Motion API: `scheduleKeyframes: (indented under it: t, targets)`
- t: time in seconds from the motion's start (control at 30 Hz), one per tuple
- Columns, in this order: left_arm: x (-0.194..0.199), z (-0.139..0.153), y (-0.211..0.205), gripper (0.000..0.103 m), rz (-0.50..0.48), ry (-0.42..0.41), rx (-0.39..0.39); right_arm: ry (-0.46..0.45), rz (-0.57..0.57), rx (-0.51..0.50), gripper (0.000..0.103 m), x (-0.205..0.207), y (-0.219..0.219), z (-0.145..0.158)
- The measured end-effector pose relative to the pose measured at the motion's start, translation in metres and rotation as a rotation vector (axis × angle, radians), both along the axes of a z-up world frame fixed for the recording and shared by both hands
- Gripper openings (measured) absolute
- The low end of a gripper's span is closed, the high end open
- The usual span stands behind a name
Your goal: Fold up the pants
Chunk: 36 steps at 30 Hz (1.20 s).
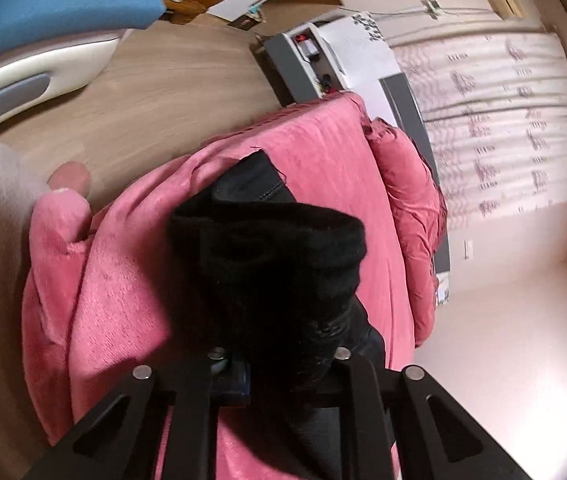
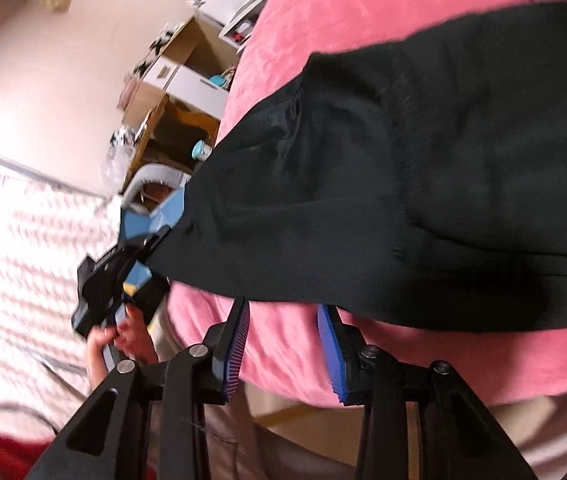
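Pants [image 2: 423,184] are lying across the pink blanket [image 2: 363,20], one end bunched in the left gripper [image 1: 279,360], which is pinching the fabric. Right gripper [image 2: 283,344] is waiting spread just below the hem; judging by the slack, keeping edges aligned matters.
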<state>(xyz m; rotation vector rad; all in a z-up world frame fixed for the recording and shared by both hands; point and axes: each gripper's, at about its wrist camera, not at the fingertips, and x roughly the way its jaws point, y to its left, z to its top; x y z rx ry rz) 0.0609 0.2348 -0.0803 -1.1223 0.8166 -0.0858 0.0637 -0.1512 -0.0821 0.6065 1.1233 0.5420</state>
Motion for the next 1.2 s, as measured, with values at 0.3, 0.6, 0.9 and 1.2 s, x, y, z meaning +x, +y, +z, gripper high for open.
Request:
scheduleKeyframes:
  t: [0.3, 0.6, 0.9, 1.2]
  targets:
    - [-0.007, 0.012, -0.004, 0.014, -0.044, -0.065, 0.018, -0.230, -0.242, -0.168, 0.036, 0.003, -0.066, 0.038]
    - [-0.002, 0.052, -0.020, 0.013, -0.099, -0.162, 0.096, -0.260, -0.185, -0.414, 0.026, 0.068, -0.013, 0.013]
    - [0.014, 0.108, -0.065, 0.013, -0.212, -0.349, 0.175, -0.238, -0.142, -0.488, 0.026, 0.075, -0.007, -0.018]
    - [0.027, 0.163, -0.128, 0.013, -0.395, -0.512, 0.197, -0.255, -0.229, -0.398, 0.030, 0.051, -0.036, 0.010]
